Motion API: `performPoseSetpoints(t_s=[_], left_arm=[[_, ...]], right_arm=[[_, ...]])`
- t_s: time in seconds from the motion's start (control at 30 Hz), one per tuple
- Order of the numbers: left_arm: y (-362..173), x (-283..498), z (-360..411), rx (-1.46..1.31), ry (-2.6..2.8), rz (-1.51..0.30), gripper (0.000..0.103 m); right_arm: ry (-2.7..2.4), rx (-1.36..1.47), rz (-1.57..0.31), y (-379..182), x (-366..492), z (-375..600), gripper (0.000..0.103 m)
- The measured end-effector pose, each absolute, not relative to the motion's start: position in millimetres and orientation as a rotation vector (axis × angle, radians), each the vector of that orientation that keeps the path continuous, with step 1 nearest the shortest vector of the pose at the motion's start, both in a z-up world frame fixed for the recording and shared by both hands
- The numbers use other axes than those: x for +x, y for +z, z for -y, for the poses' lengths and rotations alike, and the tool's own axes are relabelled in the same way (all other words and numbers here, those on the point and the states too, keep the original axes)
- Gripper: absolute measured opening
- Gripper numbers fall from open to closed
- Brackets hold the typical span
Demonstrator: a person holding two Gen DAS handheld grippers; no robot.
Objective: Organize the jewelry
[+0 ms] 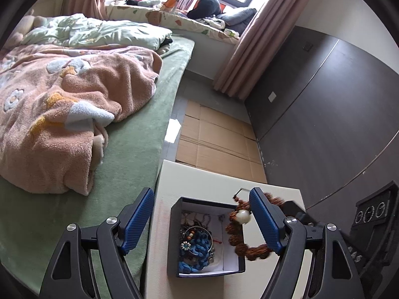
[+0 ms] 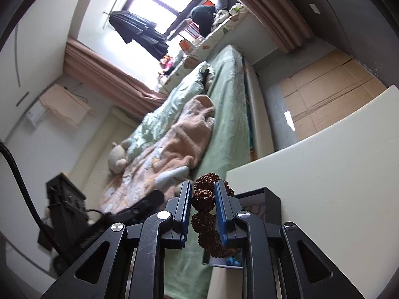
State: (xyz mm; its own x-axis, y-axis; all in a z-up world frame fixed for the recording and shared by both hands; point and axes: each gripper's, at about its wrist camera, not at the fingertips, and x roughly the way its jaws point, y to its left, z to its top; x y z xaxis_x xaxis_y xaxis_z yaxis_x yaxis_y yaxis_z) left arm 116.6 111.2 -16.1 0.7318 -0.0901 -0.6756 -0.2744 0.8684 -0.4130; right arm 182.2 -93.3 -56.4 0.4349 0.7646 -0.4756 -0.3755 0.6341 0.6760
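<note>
A small dark open box (image 1: 174,236) stands on a white table (image 1: 204,177); it holds a blue piece (image 1: 197,246), chains and several other jewels. My left gripper (image 1: 202,190) hovers over it, open wide, with nothing pressed between its blue pads. A brown bracelet (image 1: 237,239) of rough beads with one white bead (image 1: 243,216) hangs by the box's right rim. In the right wrist view my right gripper (image 2: 203,184) is shut on that bracelet (image 2: 203,196), with the box (image 2: 271,204) just behind its right finger. Part of the right gripper's black body (image 1: 291,206) shows behind my left gripper's right finger.
A bed with a green sheet (image 1: 129,164) and a pink blanket (image 1: 62,99) runs along the table's left side. Flattened cardboard (image 1: 217,134) covers the floor beyond the table. A dark panelled wall (image 1: 324,99) stands to the right, with a black device (image 1: 374,211) near it.
</note>
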Motion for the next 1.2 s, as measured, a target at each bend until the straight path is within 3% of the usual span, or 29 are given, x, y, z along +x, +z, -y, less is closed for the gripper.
performPoseSetpoints(t_s=[0.07,0.1,0.13,0.43,0.8,0.9,1.07,1.13,1.2], left_arm=[[-15,116,-112,-0.523,0.105,-0.751,0.079],[-15,116,-112,-0.525,0.103,-0.752,0.079],[-15,116,-113,-0.527,0.102,-0.753,0.079],[-12,110,-102,-0.457,0.107,-0.766,0.079],[-12,88,-72,-0.338,0.115,-0.763,0.095],[-9,84,-62,-0.305,0.135,-0.754,0.096],[-6,77,-43,-0.269,0.108,-0.751,0.100],[-6,76,-36,-0.252,0.099,-0.757,0.101],[-7,76,-27,-0.234,0.083,-0.768,0.101]], right_arm=[[0.762,0.491,-0.893,-62,185,86,0.027],[0.779,0.489,-0.926,-66,187,82,0.037],[0.787,0.496,-0.944,-68,187,82,0.040],[0.721,0.450,-0.925,-61,173,111,0.041],[0.556,0.388,-0.858,-43,149,162,0.042],[0.521,0.358,-0.842,-38,141,170,0.061],[0.491,0.339,-0.834,-33,132,184,0.075],[0.489,0.343,-0.826,-31,129,190,0.095],[0.487,0.330,-0.813,-27,126,196,0.096]])
